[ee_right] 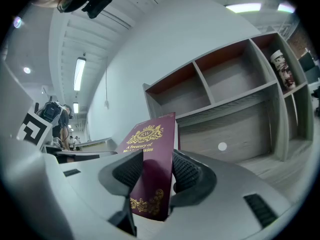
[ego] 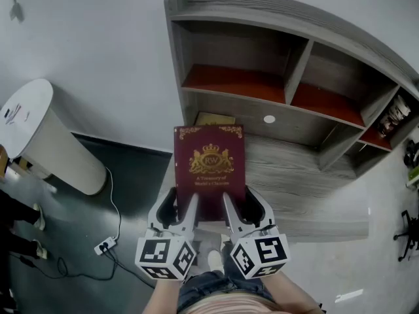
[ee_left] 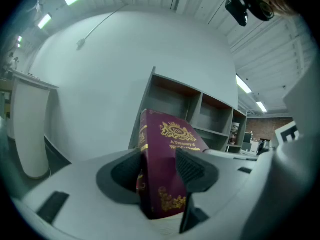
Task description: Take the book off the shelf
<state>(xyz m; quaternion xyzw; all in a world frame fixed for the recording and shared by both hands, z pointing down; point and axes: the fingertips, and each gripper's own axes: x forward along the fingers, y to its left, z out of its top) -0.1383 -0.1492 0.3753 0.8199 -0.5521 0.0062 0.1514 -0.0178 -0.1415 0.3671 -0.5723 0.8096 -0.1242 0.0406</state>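
As jaws clamp its edge, book (ego: 209, 165) before shelf (ego: 288, 77)

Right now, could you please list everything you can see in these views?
book: one, maroon and gold, held before the shelf unit
shelf unit: one, grey with red-brown floors, against the wall
flat olive thing: one, on the ledge behind the book
round disc: one, white, on the unit's back panel
cylinder: one, white, floor, left
power strip: one, white, dark floor
left gripper: one, grey, shut on book
right gripper: one, grey, shut on book
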